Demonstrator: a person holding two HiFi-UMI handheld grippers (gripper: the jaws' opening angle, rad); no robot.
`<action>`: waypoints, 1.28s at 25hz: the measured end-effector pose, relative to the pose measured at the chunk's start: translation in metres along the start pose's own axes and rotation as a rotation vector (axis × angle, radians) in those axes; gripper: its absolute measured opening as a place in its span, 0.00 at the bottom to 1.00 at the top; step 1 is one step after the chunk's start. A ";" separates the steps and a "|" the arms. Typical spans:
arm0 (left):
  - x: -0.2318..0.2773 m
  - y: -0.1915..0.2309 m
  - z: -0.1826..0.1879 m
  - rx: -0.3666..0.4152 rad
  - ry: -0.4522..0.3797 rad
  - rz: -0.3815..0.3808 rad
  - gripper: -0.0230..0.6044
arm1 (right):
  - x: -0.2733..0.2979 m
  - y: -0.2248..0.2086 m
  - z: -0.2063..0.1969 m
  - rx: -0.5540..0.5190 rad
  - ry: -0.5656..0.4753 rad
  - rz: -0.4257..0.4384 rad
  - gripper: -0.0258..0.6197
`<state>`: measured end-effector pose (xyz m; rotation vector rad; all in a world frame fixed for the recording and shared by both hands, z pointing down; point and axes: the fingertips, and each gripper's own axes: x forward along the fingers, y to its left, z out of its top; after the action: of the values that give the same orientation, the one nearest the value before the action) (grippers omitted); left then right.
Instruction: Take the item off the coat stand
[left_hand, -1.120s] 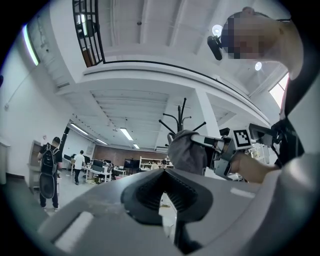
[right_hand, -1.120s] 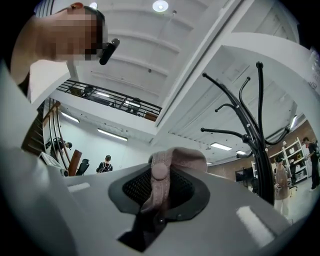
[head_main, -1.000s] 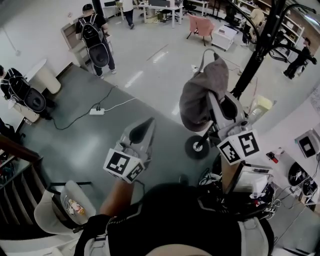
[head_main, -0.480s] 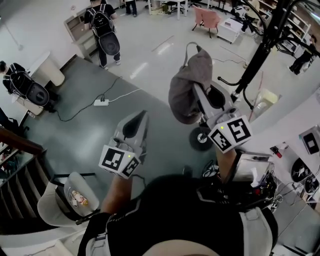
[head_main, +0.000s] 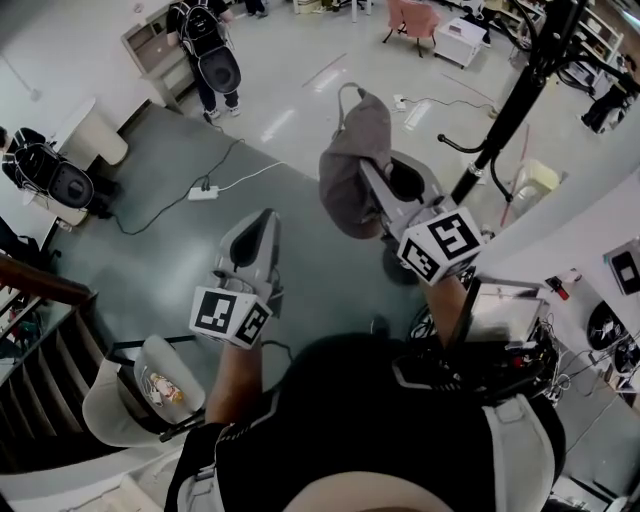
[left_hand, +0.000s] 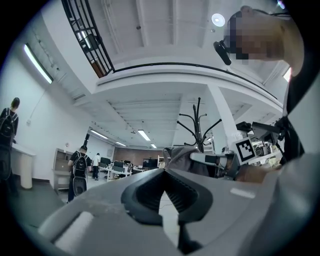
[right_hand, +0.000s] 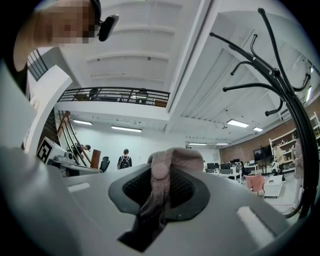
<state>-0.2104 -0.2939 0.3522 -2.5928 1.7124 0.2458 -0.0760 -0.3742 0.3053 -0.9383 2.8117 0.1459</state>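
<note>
While both of my hand-held tools are raised over the grey floor, my right gripper (head_main: 372, 182) is clamped on the grey-brown soft fabric item (head_main: 348, 170). In the right gripper view a strap of that cloth with a round stud runs down between the dark ribbed pads (right_hand: 187, 187), which press on it from both sides, and the rest of the fabric bunches up over the tips. From the head view the item droops from those tips as a loose bundle with a thin loop standing up at its top. It hangs free of the tall black metal coat stand (head_main: 512, 105), which rises to its right with a clear gap between them; none of the stand's curved hooks touches the cloth. My left gripper (head_main: 264, 222) sits lower and to the left, well apart from the item. Its jaws are together at the tips with nothing between them, as the left gripper view shows.
</note>
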 end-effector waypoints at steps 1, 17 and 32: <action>0.001 0.001 -0.002 -0.002 0.002 0.003 0.07 | 0.001 0.000 -0.004 0.004 0.007 0.000 0.16; 0.017 0.013 -0.016 -0.014 0.013 0.004 0.07 | 0.010 -0.008 -0.034 0.024 0.073 -0.008 0.15; 0.021 0.013 -0.014 -0.014 0.015 -0.005 0.07 | 0.008 -0.011 -0.032 0.010 0.083 -0.025 0.15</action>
<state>-0.2123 -0.3198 0.3637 -2.6152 1.7143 0.2393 -0.0800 -0.3927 0.3343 -0.9993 2.8714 0.0922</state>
